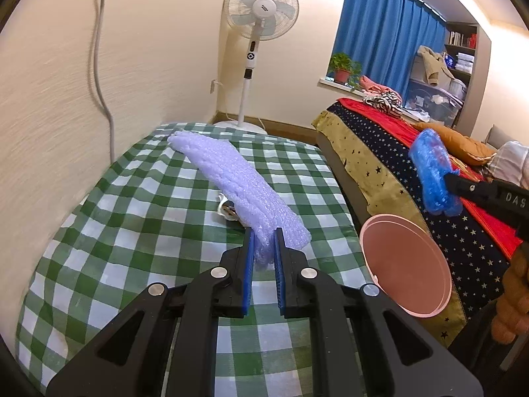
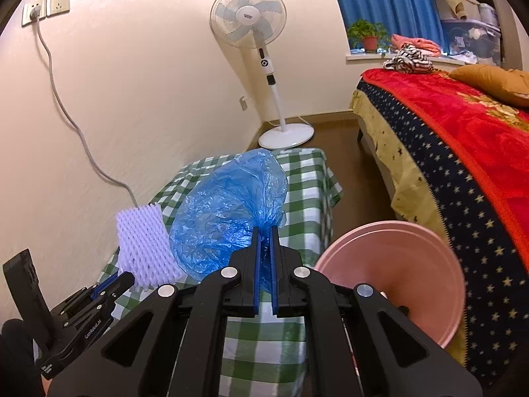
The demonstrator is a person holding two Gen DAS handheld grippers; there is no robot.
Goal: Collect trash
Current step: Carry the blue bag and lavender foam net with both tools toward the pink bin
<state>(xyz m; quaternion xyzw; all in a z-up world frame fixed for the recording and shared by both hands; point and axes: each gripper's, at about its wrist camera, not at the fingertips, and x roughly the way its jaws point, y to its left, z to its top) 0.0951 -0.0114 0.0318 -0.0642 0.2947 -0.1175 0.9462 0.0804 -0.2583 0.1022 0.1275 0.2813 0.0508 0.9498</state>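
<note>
Green-checked tablecloth (image 1: pixel 139 205) covers the work surface, beside a bed (image 2: pixel 463 152). Your left gripper (image 1: pixel 263 241) is clamped on the white foam net (image 1: pixel 238 182), lifted above the cloth. Your right gripper (image 2: pixel 264 238) is clamped on the crumpled blue plastic bag (image 2: pixel 224 211). Pink bin (image 2: pixel 396 271) sits just right of the table, open.

Green-checked cloth (image 1: pixel 139 198) covers low table; small white scrap (image 1: pixel 224 210) lies on cloth.
</note>
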